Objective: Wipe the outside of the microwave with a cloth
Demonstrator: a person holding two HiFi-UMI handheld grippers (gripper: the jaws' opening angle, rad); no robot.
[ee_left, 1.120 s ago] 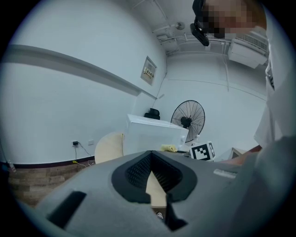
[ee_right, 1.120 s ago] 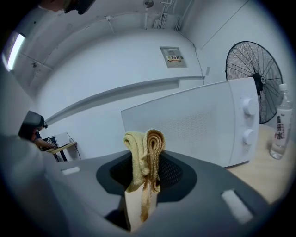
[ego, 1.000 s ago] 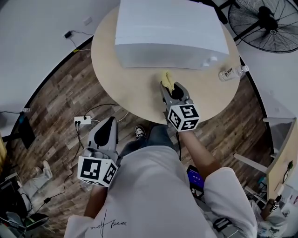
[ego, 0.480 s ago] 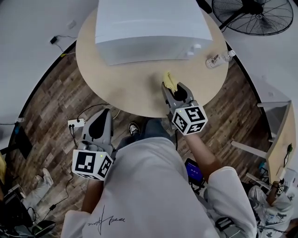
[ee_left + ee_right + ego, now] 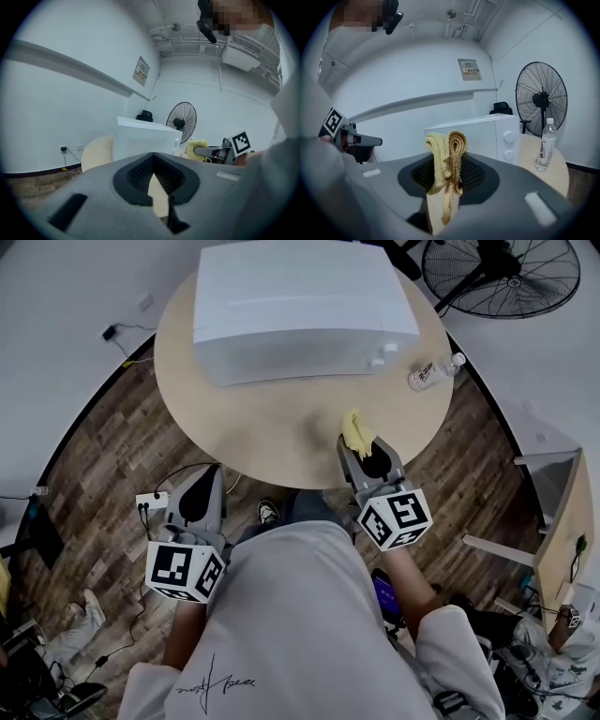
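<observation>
Soft, looped yellow cloth between right tongs, near boxy white microwave

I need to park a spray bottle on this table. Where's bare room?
Widest bare patch: the table's near-left part, between the microwave's front and the near rim, left of the cloth held by the right gripper. A narrow strip runs left of the microwave. The right side is crowded: bottle, gripper.

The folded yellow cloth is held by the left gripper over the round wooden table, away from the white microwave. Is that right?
Not the left: the right gripper view shows the folded yellow cloth clamped in the right gripper. The rest holds.
</observation>
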